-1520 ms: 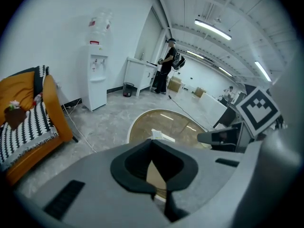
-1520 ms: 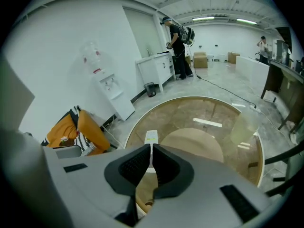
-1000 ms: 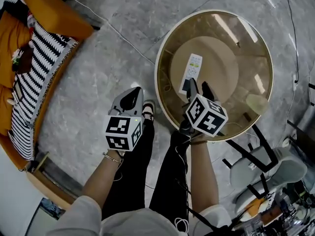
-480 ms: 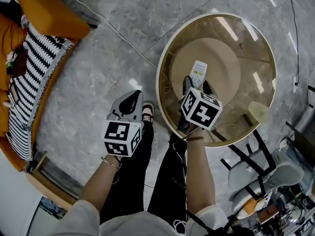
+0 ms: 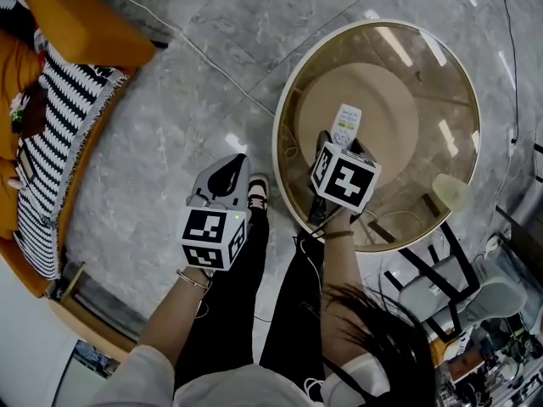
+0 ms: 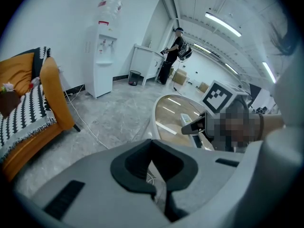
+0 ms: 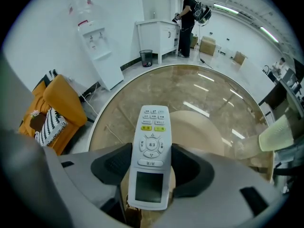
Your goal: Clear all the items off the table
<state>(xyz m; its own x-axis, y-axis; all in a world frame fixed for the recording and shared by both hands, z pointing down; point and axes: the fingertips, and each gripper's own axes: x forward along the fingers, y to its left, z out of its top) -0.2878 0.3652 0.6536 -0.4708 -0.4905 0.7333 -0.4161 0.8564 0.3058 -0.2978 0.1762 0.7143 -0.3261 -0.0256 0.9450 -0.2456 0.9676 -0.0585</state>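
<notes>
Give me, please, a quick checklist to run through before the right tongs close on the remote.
1. The remote between the right tongs: ok; they have just been opening and straddle it.
2. The remote lying flat on the table: ok.
3. Tongs centred across the remote's width: ok.
4. The pads pressing on the remote: not ok, no grip yet.
5. The left tongs shut, empty, off the table: ok.
</notes>
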